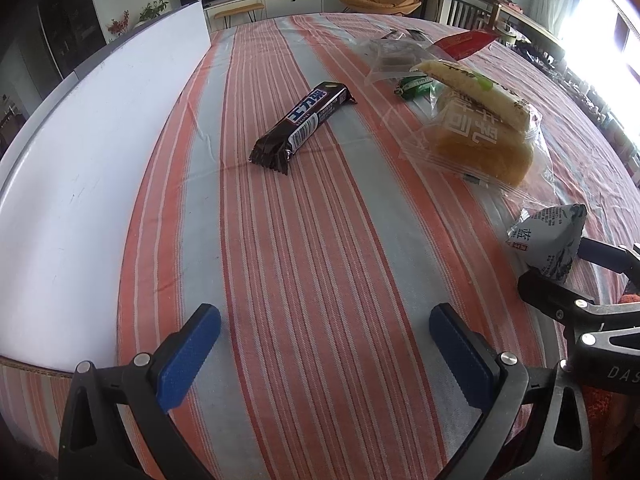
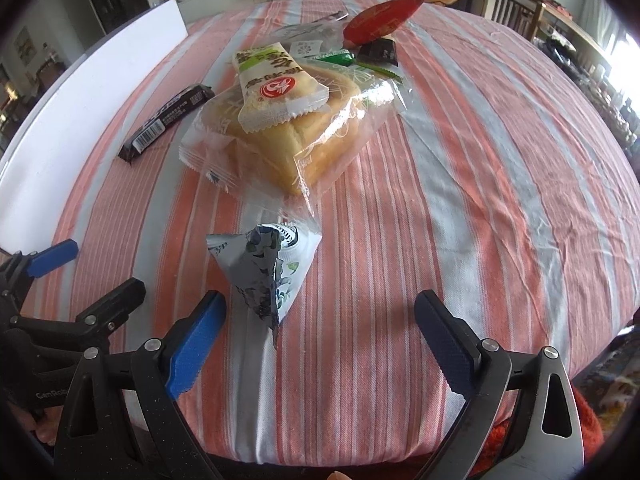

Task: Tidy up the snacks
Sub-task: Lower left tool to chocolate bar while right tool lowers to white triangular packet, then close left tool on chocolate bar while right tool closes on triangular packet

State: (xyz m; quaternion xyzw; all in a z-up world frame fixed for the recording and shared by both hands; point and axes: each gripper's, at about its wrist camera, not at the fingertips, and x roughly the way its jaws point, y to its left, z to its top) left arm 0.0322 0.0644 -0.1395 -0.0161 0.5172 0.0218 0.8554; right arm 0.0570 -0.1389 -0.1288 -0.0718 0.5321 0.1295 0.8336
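Right now both my grippers hang low over the striped tablecloth [image 1: 320,280] with jaws spread wide, gripping nothing. My left gripper [image 1: 325,344] faces the dark chocolate bar [image 1: 304,124], which lies well ahead beside the white board [image 1: 80,152] on the left. My right gripper [image 2: 320,340] has the triangular grey pouch [image 2: 268,268] just ahead between its fingers, untouched. Beyond it sits the bagged bread [image 2: 288,132], a cream wafer pack [image 2: 276,84] resting on top, a red packet [image 2: 380,20] farther back.

Bright daylight glares from right-side windows; fisheye bends and darkens edges, centre sharp, soft shadows
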